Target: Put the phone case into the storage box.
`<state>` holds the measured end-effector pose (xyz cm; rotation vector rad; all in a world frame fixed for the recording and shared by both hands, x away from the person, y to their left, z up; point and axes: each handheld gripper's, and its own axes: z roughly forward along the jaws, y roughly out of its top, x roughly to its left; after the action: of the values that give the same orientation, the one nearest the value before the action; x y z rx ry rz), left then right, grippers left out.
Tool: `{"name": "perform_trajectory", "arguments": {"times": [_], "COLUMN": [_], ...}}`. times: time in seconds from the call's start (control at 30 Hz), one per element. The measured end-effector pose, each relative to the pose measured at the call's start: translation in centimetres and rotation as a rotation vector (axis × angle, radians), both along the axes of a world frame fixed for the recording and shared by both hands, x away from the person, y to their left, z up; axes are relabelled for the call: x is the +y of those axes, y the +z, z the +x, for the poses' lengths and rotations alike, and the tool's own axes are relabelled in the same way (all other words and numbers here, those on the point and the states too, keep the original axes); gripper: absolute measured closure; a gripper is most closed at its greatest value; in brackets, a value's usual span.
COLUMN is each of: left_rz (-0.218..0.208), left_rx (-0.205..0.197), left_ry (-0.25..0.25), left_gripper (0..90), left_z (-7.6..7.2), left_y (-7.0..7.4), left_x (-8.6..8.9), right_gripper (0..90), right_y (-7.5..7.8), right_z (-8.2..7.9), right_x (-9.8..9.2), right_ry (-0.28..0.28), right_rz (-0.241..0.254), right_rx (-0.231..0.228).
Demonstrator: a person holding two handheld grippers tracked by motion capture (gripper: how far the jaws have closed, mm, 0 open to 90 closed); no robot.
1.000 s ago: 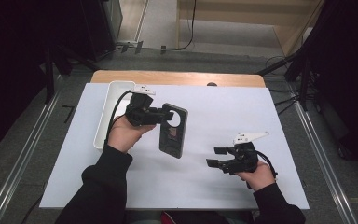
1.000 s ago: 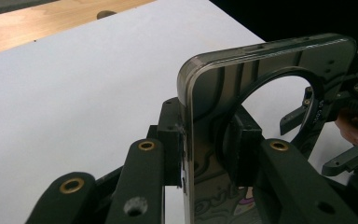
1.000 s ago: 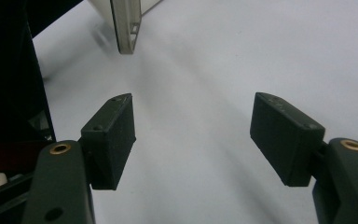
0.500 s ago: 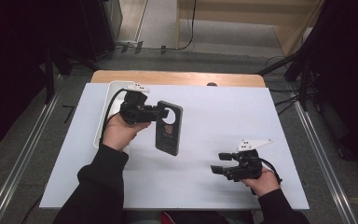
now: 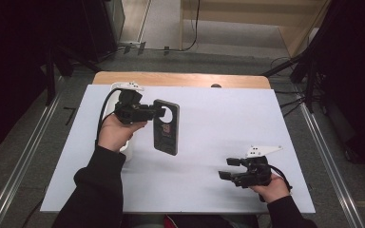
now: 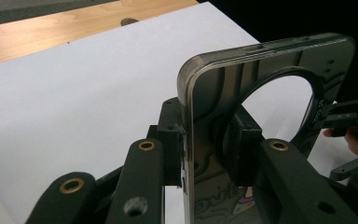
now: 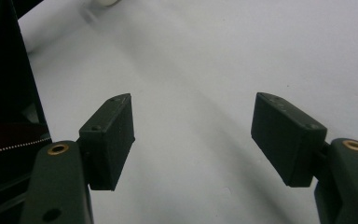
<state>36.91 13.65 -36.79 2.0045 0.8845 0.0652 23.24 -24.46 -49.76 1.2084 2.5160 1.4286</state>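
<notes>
Phone case [image 5: 165, 127] in left gripper [image 5: 159, 112], long axis front-to-back

**Around the white sheet**

A white sheet [image 5: 218, 123] covered most of a wooden tabletop [image 5: 180, 79], which showed as a strip along the sheet's far edge, with a small dark round spot [image 5: 215, 86] there. A white tray [image 5: 115, 88] lay at the sheet's far-left corner. Metal rails [image 5: 24, 156] ran along the grey floor on both sides of the sheet, and cables [image 5: 290, 102] lay off to its right.
</notes>
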Motion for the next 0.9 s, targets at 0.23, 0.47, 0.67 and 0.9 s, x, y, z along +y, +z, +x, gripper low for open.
{"name": "perform_trajectory", "arguments": {"times": [0.23, 0.47, 0.67, 0.9], "left_rz": [0.002, 0.012, 0.022, 0.039], "left_rx": [0.010, 0.024, 0.013, -0.009], "left_ry": [0.015, 0.023, 0.037, 0.068], "left_gripper": [70.8, 70.8, 70.8, 70.8], "left_z": [0.3, 0.6, 0.7, 0.9], "left_y": [0.1, 0.3, 1.1, 2.5], "left_x": [0.3, 0.2, 0.6, 1.7], "right_gripper": [28.8, 28.8, 28.8, 28.8], "right_y": [0.0, 0.0, -0.1, 0.0], "right_z": [-0.2, -0.1, 0.1, 0.2], "right_x": [0.1, 0.1, 0.1, 0.4], "right_ry": [0.012, 0.012, 0.018, 0.029], "right_rz": [0.001, 0.007, 0.011, 0.000], "right_rx": [-0.004, -0.004, 0.001, -0.006]}}
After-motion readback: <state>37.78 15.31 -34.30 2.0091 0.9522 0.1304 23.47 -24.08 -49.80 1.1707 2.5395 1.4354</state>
